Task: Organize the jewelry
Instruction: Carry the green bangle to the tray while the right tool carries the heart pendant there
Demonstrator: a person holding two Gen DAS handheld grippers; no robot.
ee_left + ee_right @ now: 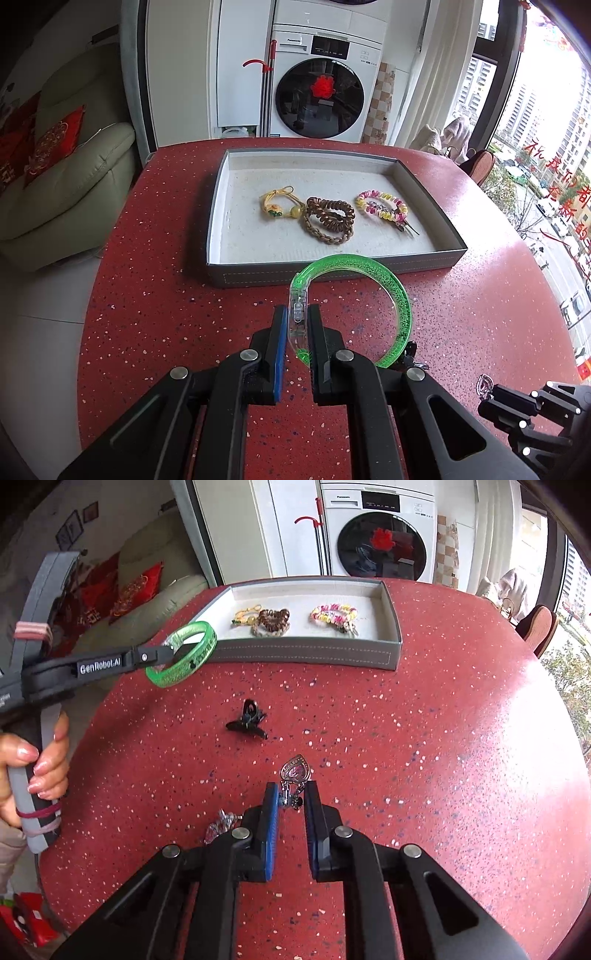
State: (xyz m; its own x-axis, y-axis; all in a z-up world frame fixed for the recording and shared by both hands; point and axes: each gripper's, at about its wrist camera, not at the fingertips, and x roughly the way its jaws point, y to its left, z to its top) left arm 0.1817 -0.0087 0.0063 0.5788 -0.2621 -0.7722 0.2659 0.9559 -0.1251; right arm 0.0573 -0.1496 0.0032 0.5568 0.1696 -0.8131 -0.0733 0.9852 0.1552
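Table (443, 738): tray (303, 653), clip (246, 722), perhaps pendant (295, 770).

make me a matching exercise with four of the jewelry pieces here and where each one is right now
Things:
1. green bangle
2. heart pendant
3. black clip
4. brown coil bracelet

Places:
A. in the grey tray
B. on the table, between the right gripper's fingers
C. held in the left gripper, near the tray's front wall
D. alone on the table, in front of the tray

Pairs: 1-C, 2-B, 3-D, 4-A
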